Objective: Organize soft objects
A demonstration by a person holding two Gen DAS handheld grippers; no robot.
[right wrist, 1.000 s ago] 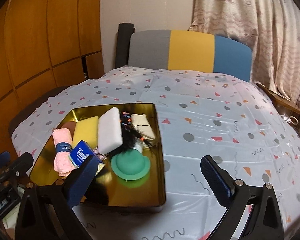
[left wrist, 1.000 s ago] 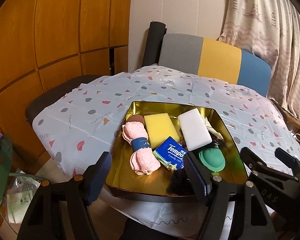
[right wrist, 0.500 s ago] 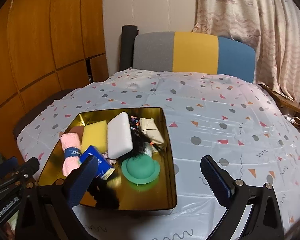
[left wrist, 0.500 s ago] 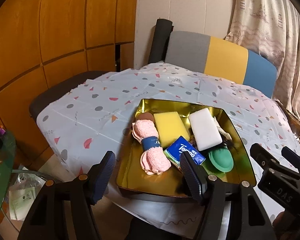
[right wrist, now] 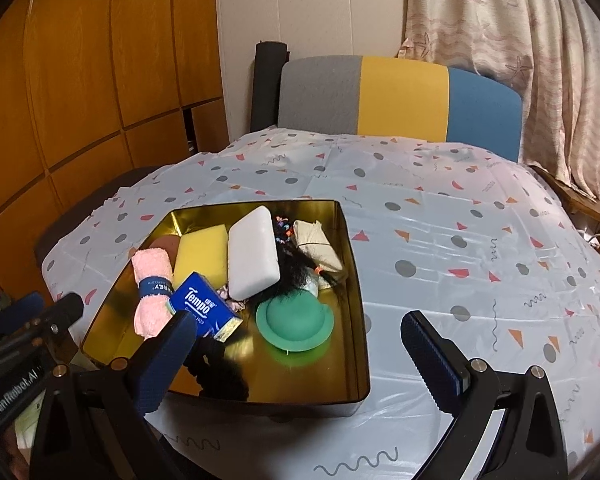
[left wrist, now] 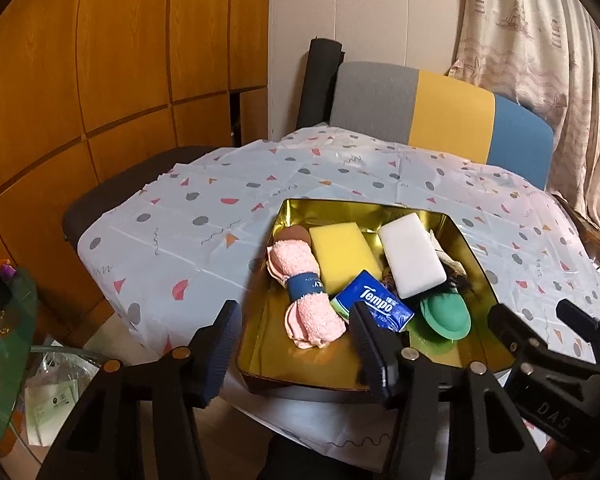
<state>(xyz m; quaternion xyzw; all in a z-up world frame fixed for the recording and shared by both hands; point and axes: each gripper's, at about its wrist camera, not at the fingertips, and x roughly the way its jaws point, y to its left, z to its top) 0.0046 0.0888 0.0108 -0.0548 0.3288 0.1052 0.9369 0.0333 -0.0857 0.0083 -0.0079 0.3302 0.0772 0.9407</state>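
I see both grippers spread wide and holding nothing. My left gripper [left wrist: 296,346] hangs over the near edge of the shallow gold metal tray [left wrist: 260,354], whose near left corner lies between its fingers. Just beyond them lies the rolled pink towel with a navy band [left wrist: 305,282], and the blue Tempo tissue pack [left wrist: 374,305] sits just past the right finger. Farther in are the yellow sponge block [left wrist: 343,250], the white foam block [left wrist: 411,254] and the green silicone disc [left wrist: 446,316]. My right gripper [right wrist: 298,346] hangs low at the tray's near right side: its left finger overlaps the tissue pack [right wrist: 202,306], its right finger stands over the patterned white tablecloth [right wrist: 480,248], and the green disc [right wrist: 295,319] lies between them, with a black fuzzy scrunchie [right wrist: 218,372] beside the left finger.
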